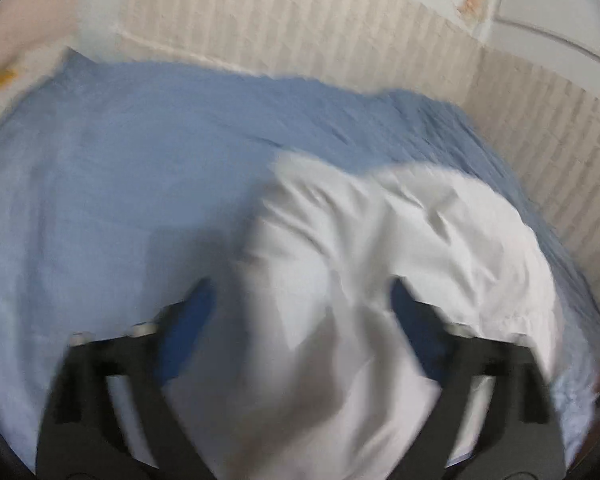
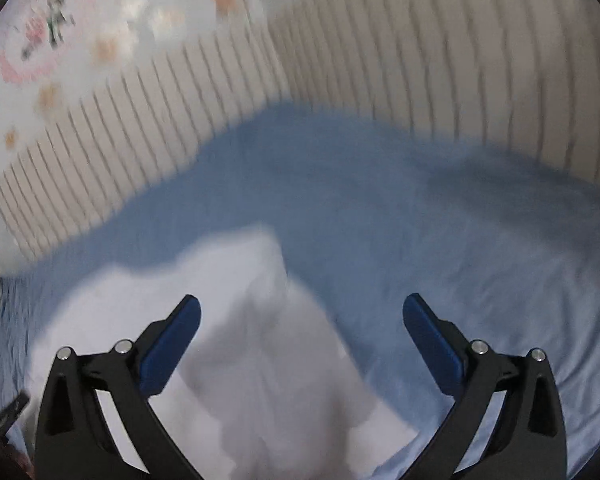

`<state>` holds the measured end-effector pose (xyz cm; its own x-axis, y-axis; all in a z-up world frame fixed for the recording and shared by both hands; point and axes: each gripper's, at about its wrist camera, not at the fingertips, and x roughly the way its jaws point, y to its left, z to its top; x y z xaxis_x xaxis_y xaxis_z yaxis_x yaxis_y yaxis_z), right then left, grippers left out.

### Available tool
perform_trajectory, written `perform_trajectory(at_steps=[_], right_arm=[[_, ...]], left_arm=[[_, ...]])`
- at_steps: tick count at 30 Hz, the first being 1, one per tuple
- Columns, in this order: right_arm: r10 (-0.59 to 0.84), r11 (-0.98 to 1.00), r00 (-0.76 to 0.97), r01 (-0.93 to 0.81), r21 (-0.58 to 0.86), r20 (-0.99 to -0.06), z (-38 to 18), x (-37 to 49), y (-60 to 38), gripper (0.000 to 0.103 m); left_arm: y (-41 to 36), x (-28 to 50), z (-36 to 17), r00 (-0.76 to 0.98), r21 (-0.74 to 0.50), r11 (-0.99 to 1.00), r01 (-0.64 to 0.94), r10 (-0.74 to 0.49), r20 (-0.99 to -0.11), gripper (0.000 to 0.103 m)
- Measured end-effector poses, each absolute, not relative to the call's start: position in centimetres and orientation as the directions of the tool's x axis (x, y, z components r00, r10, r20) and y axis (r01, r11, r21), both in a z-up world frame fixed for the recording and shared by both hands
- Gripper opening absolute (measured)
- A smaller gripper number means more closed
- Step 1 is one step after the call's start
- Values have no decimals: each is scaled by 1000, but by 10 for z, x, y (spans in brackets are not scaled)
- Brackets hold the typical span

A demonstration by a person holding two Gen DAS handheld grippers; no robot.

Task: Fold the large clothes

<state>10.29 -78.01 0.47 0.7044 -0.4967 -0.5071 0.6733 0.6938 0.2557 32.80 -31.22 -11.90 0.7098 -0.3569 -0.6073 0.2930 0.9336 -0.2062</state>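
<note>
A white garment [image 1: 400, 240] lies crumpled on a blue bed sheet [image 1: 120, 160]. My left gripper [image 1: 302, 292] is open, its blue-padded fingers [image 1: 192, 312] standing wide on either side of a fold of the white cloth. The view is blurred. In the right wrist view the white garment [image 2: 228, 320] lies on the blue sheet [image 2: 420, 220], low and left. My right gripper [image 2: 300, 308] is open and empty above the garment's right edge, with its left finger [image 2: 172, 344] over the cloth.
A beige ribbed wall or headboard [image 1: 300, 20] runs along the far side of the bed and shows in the right wrist view [image 2: 420, 40] too. A floral fabric [image 2: 80, 20] lies beyond it at upper left.
</note>
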Motion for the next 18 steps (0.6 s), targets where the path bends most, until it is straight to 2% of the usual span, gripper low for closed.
perform_trajectory(at_steps=[5,8,10,12,13,15,18], right_arm=[[-390,857,824,488,164,-411,47,123,-693,101],[-282,942,892,327,74,-353,58,111,-622,101],[-231,969,911,246,2,-341,59,101,-581,101],[-219,975,918,199,-93,-329,60,93,-540,101],[-215,976,925,188,-113,-313,59,87,-528,101],[-208,974,937,170,-153,-280,66,75,-519,101],[-195,975,947,157,-160,-257,67,70,-503,101]], left_arm=[[-208,288,-61,802,-127,945,303,-324,-501,100],[-126,237,-20,896,32,969,244,-213,-390,100],[-83,203,-9,941,67,985,156,-128,-313,100],[-40,175,-12,960,14,998,60,-54,-276,100],[-17,163,-23,959,-64,998,4,-22,-283,100],[11,165,-27,932,-155,988,-16,-41,-359,100],[32,163,-22,954,-209,973,-96,30,-298,100]])
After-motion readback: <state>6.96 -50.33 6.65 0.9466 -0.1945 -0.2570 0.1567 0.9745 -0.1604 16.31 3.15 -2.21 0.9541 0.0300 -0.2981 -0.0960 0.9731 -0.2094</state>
